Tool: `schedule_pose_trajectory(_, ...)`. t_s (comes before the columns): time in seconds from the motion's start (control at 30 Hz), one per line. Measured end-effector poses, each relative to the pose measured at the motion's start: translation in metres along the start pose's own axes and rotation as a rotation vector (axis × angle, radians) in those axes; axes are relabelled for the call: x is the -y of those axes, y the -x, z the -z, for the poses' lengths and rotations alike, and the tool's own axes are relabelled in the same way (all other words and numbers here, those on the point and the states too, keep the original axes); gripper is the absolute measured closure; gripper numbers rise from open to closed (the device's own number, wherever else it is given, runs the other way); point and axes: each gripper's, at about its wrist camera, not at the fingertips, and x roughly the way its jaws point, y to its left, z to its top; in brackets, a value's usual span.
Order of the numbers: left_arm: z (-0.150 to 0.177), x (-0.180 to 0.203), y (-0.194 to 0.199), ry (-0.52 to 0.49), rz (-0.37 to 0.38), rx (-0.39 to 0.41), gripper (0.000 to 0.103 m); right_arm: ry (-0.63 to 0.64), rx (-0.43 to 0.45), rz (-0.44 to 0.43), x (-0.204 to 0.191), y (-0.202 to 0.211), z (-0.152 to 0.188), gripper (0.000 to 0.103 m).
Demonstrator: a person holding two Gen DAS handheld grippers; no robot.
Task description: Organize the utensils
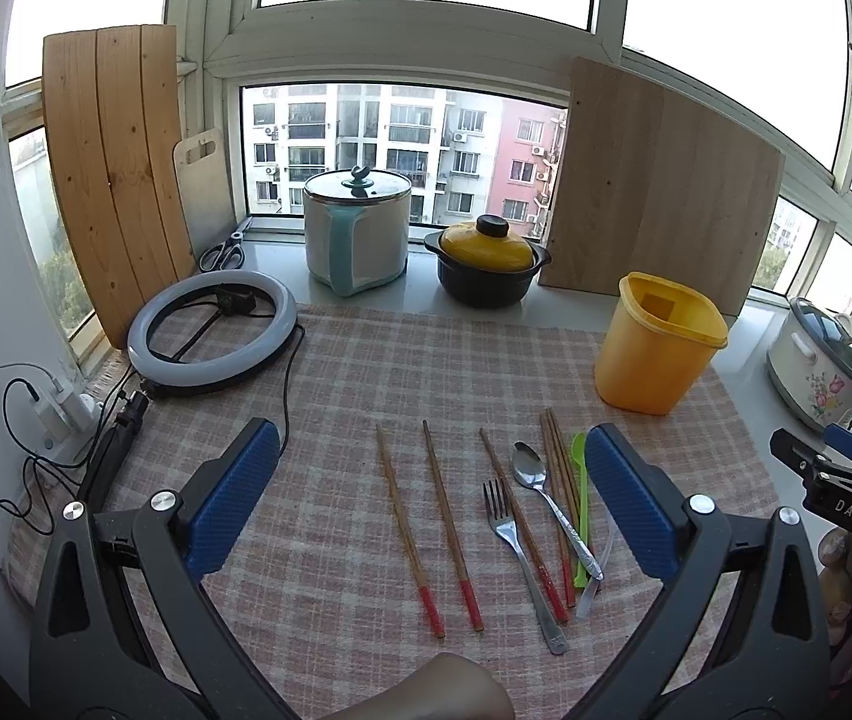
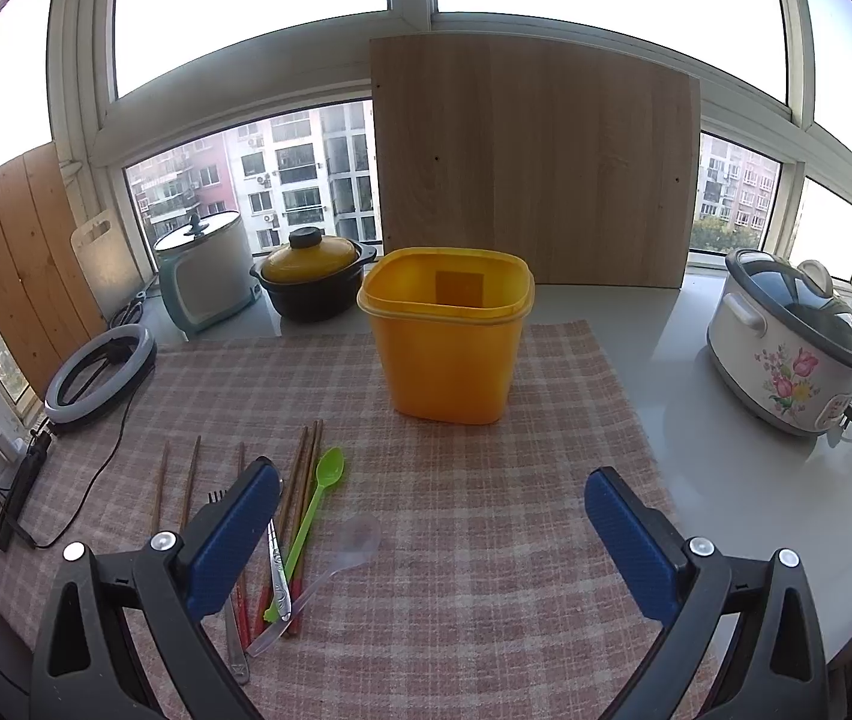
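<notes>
1. The left claw (image 1: 431,501) was wide open and held nothing; it hovered above the checked cloth (image 1: 366,372) on the tabletop (image 1: 750,330).
2. The right claw (image 2: 432,531) was also wide open and empty, and it looked straight at the yellow container (image 2: 447,354), which stood upright with its mouth open at the far side of the cloth.
3. The utensils lay flat on the cloth, on the near side of the container and to its left. Two chopsticks (image 1: 429,525) lay apart from the others, directly between the left claw's fingers.
4. To their right there was a tight bundle: a fork (image 1: 519,552), a metal spoon (image 1: 546,495), more chopsticks (image 1: 558,480), a green spoon (image 1: 580,510) and a clear plastic spoon (image 2: 342,552). Several of them crossed or touched one another.
5. All the long axes ran nearly along the viewing direction of the left claw, with the red chopstick ends towards the person.
6. In my judgement the left claw was the nearer one for the two separate chopsticks, because they were already under it. The bundle lay near the left finger (image 2: 234,534) of the right claw, so the right claw would need to go to its left side.
7. No utensil was visible inside the container, so the task seemed to be at its start.
</notes>
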Motion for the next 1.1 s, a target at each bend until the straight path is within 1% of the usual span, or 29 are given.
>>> schedule_pose_trajectory(0.2,-0.008,-0.011,-0.010,0.027,0.000,-0.029,0.000,0.011,-0.007,0.016,-0.003,-0.006,-0.001,0.000)
schedule_pose_trajectory(0.33,-0.013,-0.024,-0.019,0.057,0.009,-0.051,0.000,0.018,0.005,0.039,-0.003,-0.012,-0.002,0.000)
schedule_pose_trajectory(0.37,-0.013,-0.028,-0.023,0.060,0.015,-0.061,0.000,0.022,0.008,0.035,-0.003,-0.013,-0.002,0.000)
schedule_pose_trajectory(0.5,-0.013,-0.038,-0.036,0.063,-0.006,-0.072,0.000,0.025,0.010,-0.003,-0.001,-0.022,0.000,0.000)
schedule_pose_trajectory(0.57,-0.013,-0.044,-0.043,0.076,0.005,-0.086,0.000,0.011,-0.020,-0.035,0.002,-0.032,0.001,0.000)
schedule_pose_trajectory(0.6,-0.012,-0.049,-0.048,0.081,0.014,-0.099,0.001,0.000,-0.042,-0.048,0.003,-0.038,0.001,0.002)
schedule_pose_trajectory(0.63,-0.012,-0.051,-0.051,0.085,0.016,-0.108,0.006,-0.012,-0.064,-0.064,0.004,-0.043,0.003,0.004)
schedule_pose_trajectory(0.67,-0.011,-0.054,-0.056,0.091,0.023,-0.123,0.008,-0.023,-0.092,-0.078,0.006,-0.050,0.004,0.008)
schedule_pose_trajectory(0.7,-0.010,-0.056,-0.060,0.096,0.032,-0.139,0.013,-0.035,-0.123,-0.092,0.007,-0.056,0.006,0.011)
schedule_pose_trajectory(0.73,-0.008,-0.059,-0.065,0.104,0.048,-0.161,0.018,-0.046,-0.148,-0.111,0.008,-0.062,0.008,0.012)
schedule_pose_trajectory(0.83,-0.003,-0.065,-0.079,0.136,0.087,-0.212,0.027,-0.072,-0.219,-0.151,0.010,-0.080,0.016,0.018)
schedule_pose_trajectory(0.87,-0.001,-0.067,-0.084,0.150,0.104,-0.229,0.028,-0.080,-0.240,-0.171,0.011,-0.085,0.019,0.021)
schedule_pose_trajectory(0.93,0.003,-0.069,-0.093,0.171,0.132,-0.263,0.036,-0.097,-0.285,-0.210,0.011,-0.097,0.024,0.026)
schedule_pose_trajectory(0.97,0.004,-0.070,-0.099,0.180,0.147,-0.282,0.038,-0.106,-0.307,-0.227,0.011,-0.103,0.026,0.030)
schedule_pose_trajectory(1.0,0.007,-0.071,-0.107,0.191,0.161,-0.307,0.043,-0.116,-0.331,-0.243,0.011,-0.109,0.029,0.036)
schedule_pose_trajectory(1.03,0.009,-0.071,-0.114,0.201,0.172,-0.327,0.045,-0.125,-0.354,-0.262,0.011,-0.117,0.031,0.038)
schedule_pose_trajectory(1.07,0.012,-0.072,-0.121,0.211,0.188,-0.345,0.046,-0.139,-0.377,-0.284,0.011,-0.123,0.034,0.043)
schedule_pose_trajectory(1.1,0.013,-0.072,-0.128,0.217,0.195,-0.363,0.049,-0.157,-0.402,-0.309,0.012,-0.129,0.037,0.047)
